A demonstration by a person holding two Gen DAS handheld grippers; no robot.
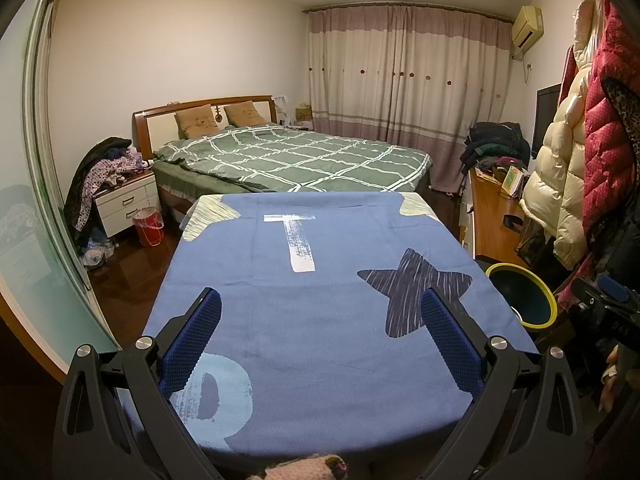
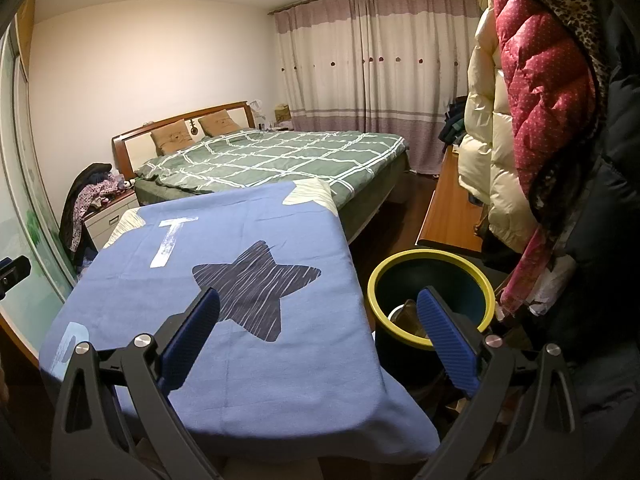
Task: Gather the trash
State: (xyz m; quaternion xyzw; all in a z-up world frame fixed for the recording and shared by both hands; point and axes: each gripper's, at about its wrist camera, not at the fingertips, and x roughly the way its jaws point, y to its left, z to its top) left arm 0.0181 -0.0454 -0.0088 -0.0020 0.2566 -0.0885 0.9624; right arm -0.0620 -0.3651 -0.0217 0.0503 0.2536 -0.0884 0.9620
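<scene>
Both grippers are hovering with jaws spread and nothing between them, over a bare blue tablecloth (image 1: 320,280). The yellow-rimmed bin (image 2: 430,300) is sitting off the table's right edge, nearer the right gripper (image 2: 318,334) (some scraps inside) than the left gripper (image 1: 320,338).

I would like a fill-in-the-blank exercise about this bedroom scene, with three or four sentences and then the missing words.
1. The bin beside the table has a rim of ____ colour.
2. The large dark shape printed on the blue tablecloth is a ____.
3. The left gripper and the right gripper both hold ____.
4. The bed cover has white lines on a ____ ground.

Missing words: yellow; star; nothing; green
</scene>
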